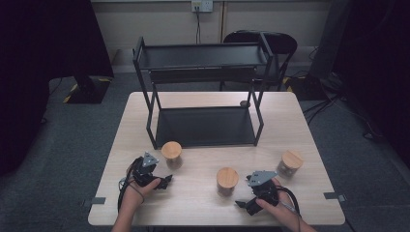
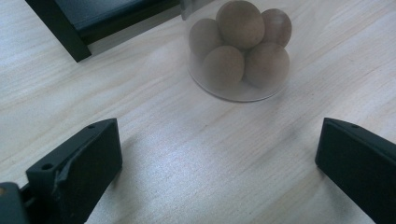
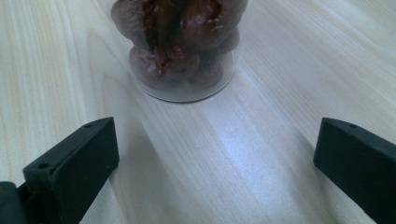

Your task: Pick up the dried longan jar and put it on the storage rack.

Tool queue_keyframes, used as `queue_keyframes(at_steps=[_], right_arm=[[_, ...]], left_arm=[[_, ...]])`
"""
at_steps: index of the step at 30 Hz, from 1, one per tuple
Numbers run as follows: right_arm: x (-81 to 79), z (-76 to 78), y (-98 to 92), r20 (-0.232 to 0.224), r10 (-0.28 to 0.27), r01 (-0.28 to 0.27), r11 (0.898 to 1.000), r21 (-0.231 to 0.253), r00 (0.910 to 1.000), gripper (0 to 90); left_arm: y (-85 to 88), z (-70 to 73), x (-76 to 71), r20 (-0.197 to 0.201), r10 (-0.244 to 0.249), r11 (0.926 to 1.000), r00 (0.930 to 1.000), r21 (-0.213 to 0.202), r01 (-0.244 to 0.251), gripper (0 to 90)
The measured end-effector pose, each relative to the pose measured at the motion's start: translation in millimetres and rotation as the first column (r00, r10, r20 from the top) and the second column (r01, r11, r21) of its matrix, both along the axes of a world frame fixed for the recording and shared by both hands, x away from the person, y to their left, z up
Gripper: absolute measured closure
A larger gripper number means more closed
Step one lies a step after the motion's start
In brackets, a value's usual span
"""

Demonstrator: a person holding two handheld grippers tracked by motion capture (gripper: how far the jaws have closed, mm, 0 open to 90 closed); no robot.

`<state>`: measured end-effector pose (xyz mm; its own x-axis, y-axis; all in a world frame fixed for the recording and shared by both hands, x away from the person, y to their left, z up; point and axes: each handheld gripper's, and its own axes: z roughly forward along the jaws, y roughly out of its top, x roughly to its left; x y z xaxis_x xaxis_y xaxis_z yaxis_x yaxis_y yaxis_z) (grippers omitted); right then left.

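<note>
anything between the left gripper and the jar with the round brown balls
Nothing: in the left gripper view, bare wooden table runs from the open left gripper to the jar of balls.

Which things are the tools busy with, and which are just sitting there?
In the job:
- left tool, open, facing the jar of tan balls
- right tool, open, facing the jar of dark red fruit

Lying about:
- third jar
- black shelf rack
- chair
</note>
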<state>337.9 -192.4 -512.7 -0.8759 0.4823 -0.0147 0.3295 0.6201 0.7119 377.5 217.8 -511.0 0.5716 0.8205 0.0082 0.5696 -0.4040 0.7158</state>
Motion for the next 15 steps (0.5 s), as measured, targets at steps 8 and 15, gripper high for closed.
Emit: queue_keyframes(at_steps=[8, 15], right_arm=[[0.0, 0.0, 0.0, 0.000, 0.000, 0.000, 1.000, 0.000, 1.0000, 0.0], [0.0, 0.0, 0.0, 0.000, 0.000, 0.000, 1.000, 0.000, 1.0000, 0.0]], left_arm=[[-0.3, 0.1, 0.9, 0.001, -0.004, 1.0000, 1.0000, -0.001, 0.004, 0.2], [-1.8, 0.5, 1.4, -0.003, -0.020, 0.9987, 0.9998, -0.046, 0.020, 2.2]])
